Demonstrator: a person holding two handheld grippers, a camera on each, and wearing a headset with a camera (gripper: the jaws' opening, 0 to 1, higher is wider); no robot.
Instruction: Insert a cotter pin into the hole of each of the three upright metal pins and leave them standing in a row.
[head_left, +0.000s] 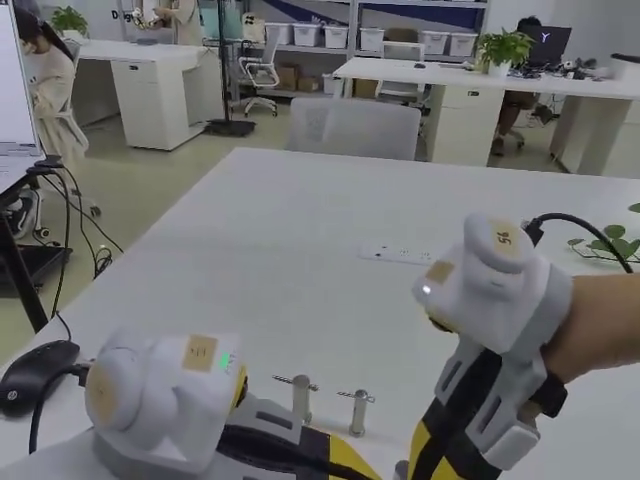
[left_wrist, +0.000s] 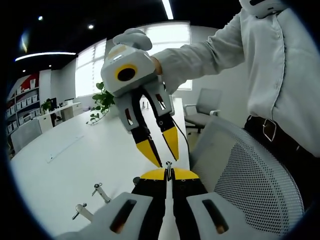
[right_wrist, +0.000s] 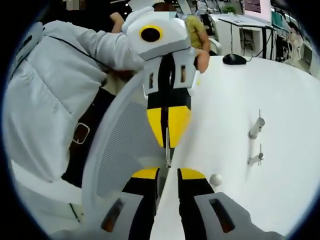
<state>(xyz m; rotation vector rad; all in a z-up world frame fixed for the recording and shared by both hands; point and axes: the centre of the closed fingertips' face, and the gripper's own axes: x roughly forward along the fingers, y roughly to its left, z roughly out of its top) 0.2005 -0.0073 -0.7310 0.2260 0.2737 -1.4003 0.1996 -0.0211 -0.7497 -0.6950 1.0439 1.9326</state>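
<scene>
A small sticker (head_left: 503, 238) atop the right gripper (left_wrist: 166, 159) seems to read 54.

A white table (head_left: 260, 250) stretches ahead, with a grey chair (head_left: 352, 128) at its far edge at twelve o'clock. A white desk (head_left: 140, 65) stands at ten o'clock. A long desk (head_left: 450, 75) at one o'clock bears a potted plant (head_left: 503, 47).
</scene>
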